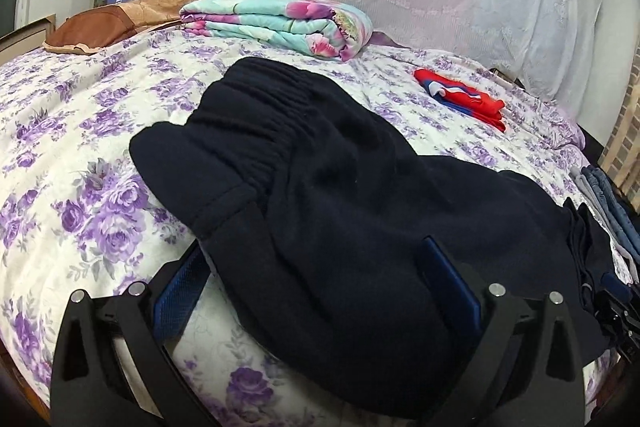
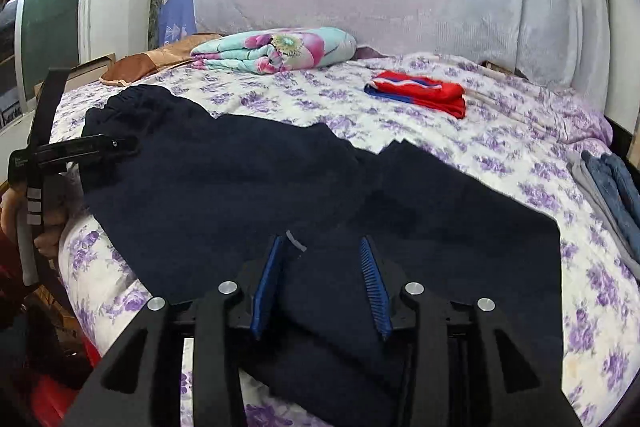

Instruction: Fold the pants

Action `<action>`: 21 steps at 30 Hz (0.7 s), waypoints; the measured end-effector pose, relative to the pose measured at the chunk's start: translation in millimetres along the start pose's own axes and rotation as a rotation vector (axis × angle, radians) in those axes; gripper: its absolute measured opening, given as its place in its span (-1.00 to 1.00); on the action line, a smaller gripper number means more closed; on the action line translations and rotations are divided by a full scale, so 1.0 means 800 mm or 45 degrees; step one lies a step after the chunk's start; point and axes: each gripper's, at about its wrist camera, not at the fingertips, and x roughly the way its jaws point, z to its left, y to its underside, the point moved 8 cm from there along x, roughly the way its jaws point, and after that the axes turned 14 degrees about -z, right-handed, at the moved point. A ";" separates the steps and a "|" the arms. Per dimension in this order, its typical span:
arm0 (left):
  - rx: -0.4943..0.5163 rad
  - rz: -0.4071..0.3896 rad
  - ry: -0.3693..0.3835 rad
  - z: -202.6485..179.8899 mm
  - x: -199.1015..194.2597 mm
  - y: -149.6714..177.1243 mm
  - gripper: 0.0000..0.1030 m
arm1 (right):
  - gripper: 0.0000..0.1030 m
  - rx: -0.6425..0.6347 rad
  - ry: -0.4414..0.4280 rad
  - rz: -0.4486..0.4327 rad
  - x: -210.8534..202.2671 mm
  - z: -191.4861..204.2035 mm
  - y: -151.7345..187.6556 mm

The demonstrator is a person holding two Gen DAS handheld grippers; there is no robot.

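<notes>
Dark navy pants (image 2: pixel 280 179) fill the lower frame of the right wrist view, long axis running from upper left to lower right across the floral bedspread (image 2: pixel 520 187). The right gripper (image 2: pixel 320 287), fingers narrowed, straddles a fabric fold. The left gripper (image 1: pixel 316 291), fingers wide, spans the cloth's near edge.

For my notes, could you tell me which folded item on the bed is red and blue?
The small folded garment lying alone right of the floral blanket; the blanket is turquoise-pink, the edge stack denim-grey.

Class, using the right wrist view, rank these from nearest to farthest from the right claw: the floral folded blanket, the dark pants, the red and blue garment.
From the right claw:
1. Dark pants, between its fingers.
2. Red and blue garment, mid-bed, right.
3. Floral folded blanket, far back, left of centre.
</notes>
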 end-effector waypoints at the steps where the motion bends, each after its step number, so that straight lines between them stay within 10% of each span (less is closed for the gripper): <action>1: 0.000 -0.002 0.002 0.000 0.000 0.000 0.92 | -0.20 -0.025 0.010 0.005 0.000 0.003 0.002; 10: -0.024 -0.026 0.038 0.001 -0.003 -0.001 0.92 | 0.08 -0.281 0.123 0.007 -0.001 0.031 0.015; 15: -0.032 -0.039 0.060 0.001 -0.006 -0.001 0.92 | -0.57 -0.271 0.193 -0.021 0.001 0.023 0.008; 21: -0.038 -0.050 0.071 0.002 -0.007 -0.001 0.92 | -0.65 -0.093 0.121 -0.176 -0.032 0.010 -0.038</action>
